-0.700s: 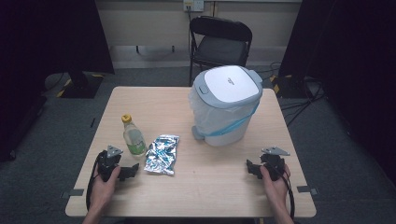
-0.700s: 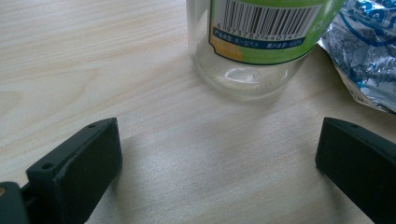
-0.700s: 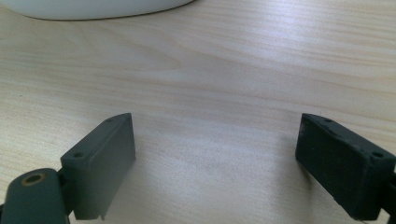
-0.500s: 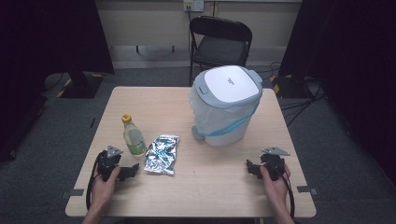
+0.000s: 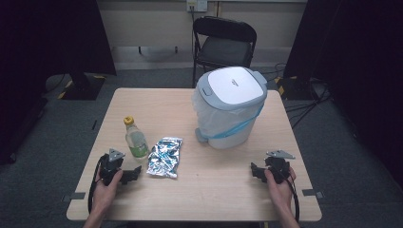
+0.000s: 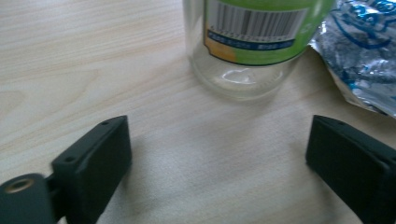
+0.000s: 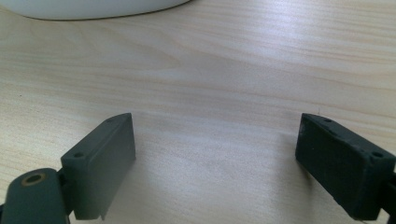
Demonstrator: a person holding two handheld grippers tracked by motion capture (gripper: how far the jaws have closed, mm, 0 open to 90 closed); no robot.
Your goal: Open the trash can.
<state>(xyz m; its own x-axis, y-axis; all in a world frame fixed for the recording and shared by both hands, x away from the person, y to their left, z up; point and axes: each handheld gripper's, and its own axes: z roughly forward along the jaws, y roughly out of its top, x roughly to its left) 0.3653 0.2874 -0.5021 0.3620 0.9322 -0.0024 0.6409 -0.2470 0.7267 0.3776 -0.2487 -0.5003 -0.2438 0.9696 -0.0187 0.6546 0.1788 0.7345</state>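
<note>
While resting low on the table (image 5: 214, 199), holds the left gripper (image 5: 134, 173) spread wide, pinching nothing, bare wood between the jaws. Aims it at the bottle (image 5: 136, 141), upright, yellow cap up, just ahead of the jaw tips and not touching. Probably stood there for an easy side grab round the body. Confirms it in the left gripper view: clear base dead ahead, foil bag (image 6: 359, 60) off past the right-hand jaw. Leaves that bag flat and crumpled just beside the bottle, near the left gripper, well apart from the right one.

Holds the right gripper (image 5: 254, 172) equally wide, 2 jaws with nothing between, low over the wood. Points it toward the lidded bin (image 5: 230, 107), ahead and apart, its white base at the top edge of the right gripper view. Lid down, liner hanging out: likely the drop-off spot. Hence, by the look of it, 1 gripper parked each side, ready.
</note>
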